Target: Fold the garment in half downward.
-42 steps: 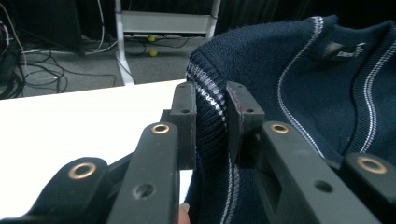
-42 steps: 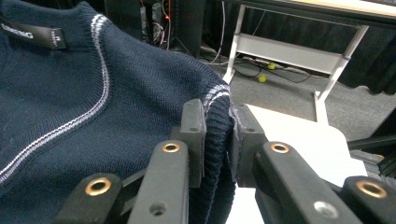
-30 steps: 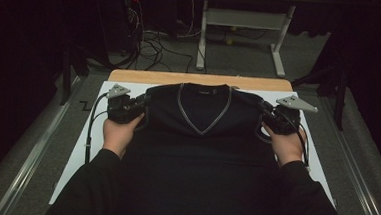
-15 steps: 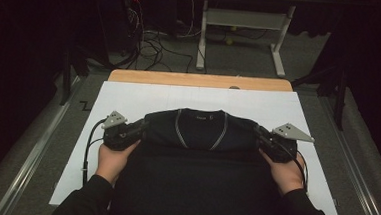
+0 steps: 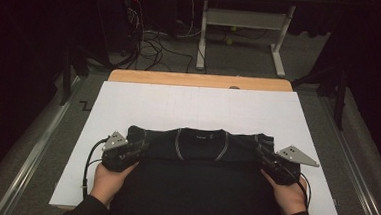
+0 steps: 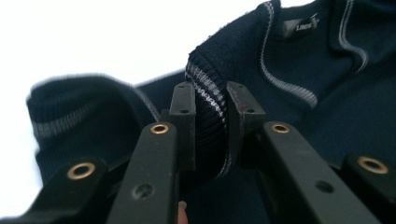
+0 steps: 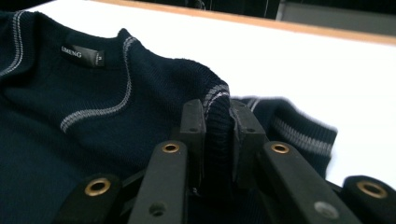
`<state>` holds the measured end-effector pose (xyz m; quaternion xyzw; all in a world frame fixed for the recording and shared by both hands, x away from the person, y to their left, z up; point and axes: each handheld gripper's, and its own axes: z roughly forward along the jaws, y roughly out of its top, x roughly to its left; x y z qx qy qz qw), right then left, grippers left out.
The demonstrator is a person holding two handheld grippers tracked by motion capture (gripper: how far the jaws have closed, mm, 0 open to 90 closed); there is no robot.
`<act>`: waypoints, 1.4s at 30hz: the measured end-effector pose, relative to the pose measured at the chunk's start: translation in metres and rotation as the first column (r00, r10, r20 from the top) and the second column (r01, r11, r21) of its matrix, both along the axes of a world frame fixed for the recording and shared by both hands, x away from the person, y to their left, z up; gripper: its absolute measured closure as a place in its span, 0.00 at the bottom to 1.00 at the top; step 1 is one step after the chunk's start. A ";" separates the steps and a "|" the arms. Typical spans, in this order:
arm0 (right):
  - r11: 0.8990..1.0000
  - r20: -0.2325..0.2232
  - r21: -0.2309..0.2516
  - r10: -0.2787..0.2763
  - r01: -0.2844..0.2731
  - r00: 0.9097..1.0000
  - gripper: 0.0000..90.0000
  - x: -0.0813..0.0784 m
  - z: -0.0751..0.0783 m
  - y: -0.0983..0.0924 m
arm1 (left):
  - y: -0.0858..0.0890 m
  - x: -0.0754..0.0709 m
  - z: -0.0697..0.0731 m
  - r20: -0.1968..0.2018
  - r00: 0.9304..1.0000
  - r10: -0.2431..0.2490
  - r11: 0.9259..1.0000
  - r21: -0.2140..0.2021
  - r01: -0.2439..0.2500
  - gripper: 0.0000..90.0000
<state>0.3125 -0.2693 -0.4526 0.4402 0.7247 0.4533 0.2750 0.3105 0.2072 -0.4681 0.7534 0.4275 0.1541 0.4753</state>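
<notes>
My high view sits above my side of the white-covered worktop [image 5: 198, 108] and looks forward and down, far enough back to take in the floor beyond. The left gripper view rides on the left tool [image 6: 211, 100], looking along its black jaws from very close. The right gripper view does likewise on the right tool [image 7: 217, 112]. All three share the dark navy knitted sweater with pale grey striping [image 5: 201, 148] and its collar label.
</notes>
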 end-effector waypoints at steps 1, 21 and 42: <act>1.000 -0.008 0.000 -0.001 0.001 1.000 0.87 -0.002 -0.003 -0.001 | 0.001 -0.002 -0.003 -0.013 1.000 0.004 1.000 0.000 -0.004 0.79; 0.997 0.089 0.075 0.026 -0.032 0.996 0.87 -0.047 0.012 -0.010 | 0.006 -0.047 0.030 0.123 0.992 -0.015 0.995 -0.097 0.027 0.79; 0.997 0.000 0.035 0.071 -0.070 0.998 0.86 -0.107 0.002 -0.011 | 0.017 -0.103 0.011 -0.013 0.999 -0.048 0.999 0.000 0.048 0.77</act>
